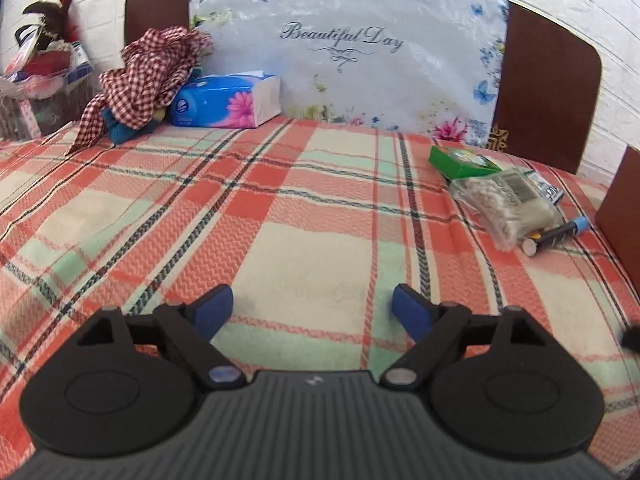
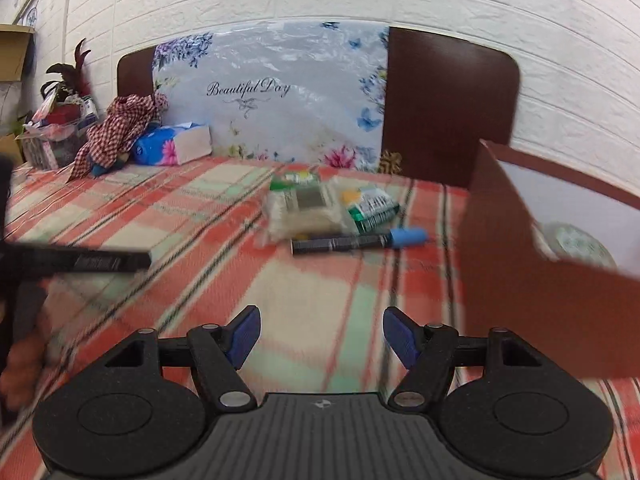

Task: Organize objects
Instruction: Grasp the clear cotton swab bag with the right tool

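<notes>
- A checked cloth (image 1: 148, 72) is heaped at the far left of the bed (image 1: 280, 208), with a blue tissue box (image 1: 228, 98) just beside it.
- The left claw (image 1: 312, 308) is held released and empty above the plaid cover.
- A green box (image 1: 460, 160), a bag of cotton swabs (image 1: 508, 204) and a blue-capped marker (image 1: 560, 232) are clustered at the right.
- The right claw (image 2: 320, 332) is spread, nothing gripped.
- A brown box (image 2: 540, 292) is seen at the far right, near the marker.
</notes>
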The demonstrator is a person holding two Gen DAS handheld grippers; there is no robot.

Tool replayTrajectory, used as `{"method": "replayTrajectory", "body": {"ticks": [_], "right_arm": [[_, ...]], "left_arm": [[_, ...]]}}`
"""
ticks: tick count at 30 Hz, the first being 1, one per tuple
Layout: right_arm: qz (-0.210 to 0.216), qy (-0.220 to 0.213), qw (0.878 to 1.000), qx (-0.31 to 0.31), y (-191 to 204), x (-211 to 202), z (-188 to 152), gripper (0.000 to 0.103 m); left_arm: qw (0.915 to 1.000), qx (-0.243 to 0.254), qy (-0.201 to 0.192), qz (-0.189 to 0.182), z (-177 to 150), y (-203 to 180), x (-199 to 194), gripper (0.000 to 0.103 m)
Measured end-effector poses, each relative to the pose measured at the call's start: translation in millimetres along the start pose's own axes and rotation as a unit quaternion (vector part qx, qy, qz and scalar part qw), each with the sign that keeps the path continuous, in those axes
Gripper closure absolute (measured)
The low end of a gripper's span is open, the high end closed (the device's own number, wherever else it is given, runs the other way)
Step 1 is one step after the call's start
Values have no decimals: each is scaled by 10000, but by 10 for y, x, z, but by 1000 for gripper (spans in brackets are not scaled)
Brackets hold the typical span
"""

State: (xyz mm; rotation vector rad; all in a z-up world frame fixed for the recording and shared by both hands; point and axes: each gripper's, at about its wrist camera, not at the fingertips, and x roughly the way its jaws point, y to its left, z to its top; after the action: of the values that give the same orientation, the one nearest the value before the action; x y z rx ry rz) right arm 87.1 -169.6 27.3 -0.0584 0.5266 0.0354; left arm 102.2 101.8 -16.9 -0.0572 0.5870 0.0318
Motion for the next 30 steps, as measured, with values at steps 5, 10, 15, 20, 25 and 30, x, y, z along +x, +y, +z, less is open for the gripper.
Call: {"method": "replayTrajectory", "body": {"ticks": [5,10,15,20,25,30], "right_arm": [[-215,-170,9993,-242,142,732,390,21],[-136,259,9986,-431,225,1292,520,34],[-71,-44,9944,-1053,444,1018,403,34],[174,-46,9934,-1129,487,520,128,34],[365,121,9939,-1033,360,-75,-285,33],[266,211,9949,-946,212,-508,-556,33]], "left_arm": [[9997,91,-72,-237,-7,-42,8,16],[9994,-94,-102,-314,0,7,36,16],[9990,-217,-136,-362,9,36,37,16],[9989,-251,-134,-370,17,45,41,16],[9992,-203,-116,-338,17,38,43,16],[9997,-18,-69,-221,18,-20,48,16]]}}
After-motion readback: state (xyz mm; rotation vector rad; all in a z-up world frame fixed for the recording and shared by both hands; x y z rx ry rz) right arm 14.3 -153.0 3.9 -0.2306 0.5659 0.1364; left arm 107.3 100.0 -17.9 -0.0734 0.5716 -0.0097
